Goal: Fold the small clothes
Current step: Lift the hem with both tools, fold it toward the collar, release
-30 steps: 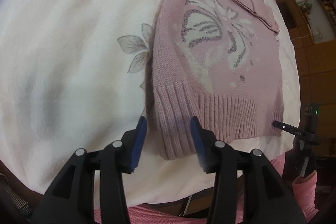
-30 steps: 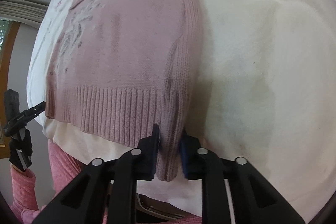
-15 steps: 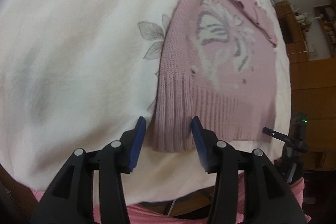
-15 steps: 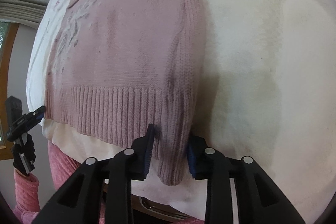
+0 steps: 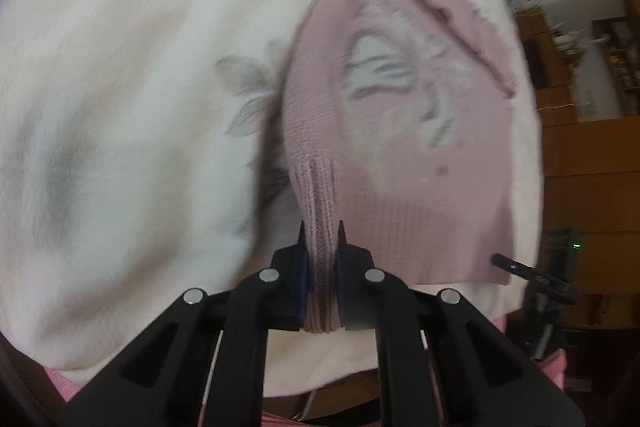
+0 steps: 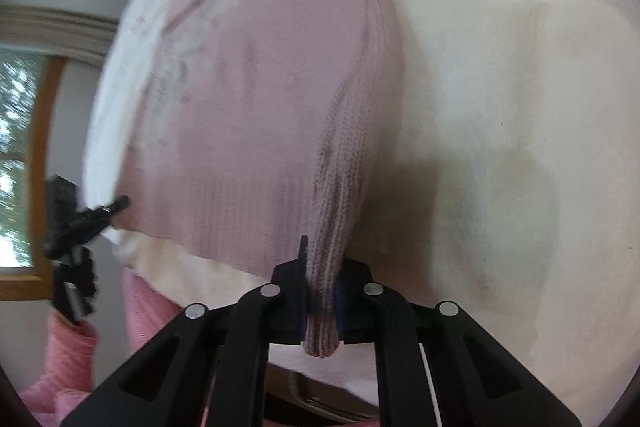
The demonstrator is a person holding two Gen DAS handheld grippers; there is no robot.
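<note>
While spread front-up over a cream bedspread [image 5: 120, 75], pink knit sweater [image 5: 400, 155] pinched at both corners of its ribbed hem. Left gripper [image 5: 320, 259] clamped tight on one bunched corner, ribbing squeezed between its fingers and hanging out below them. Right gripper [image 6: 322, 267] closed the same way on the opposite corner, side seam running straight ahead. Wide bare bedspread outboard of each gripper; bed edge just behind the fingers. Pink sleeve [image 6: 60, 359] low at the left of the right wrist view.
</note>
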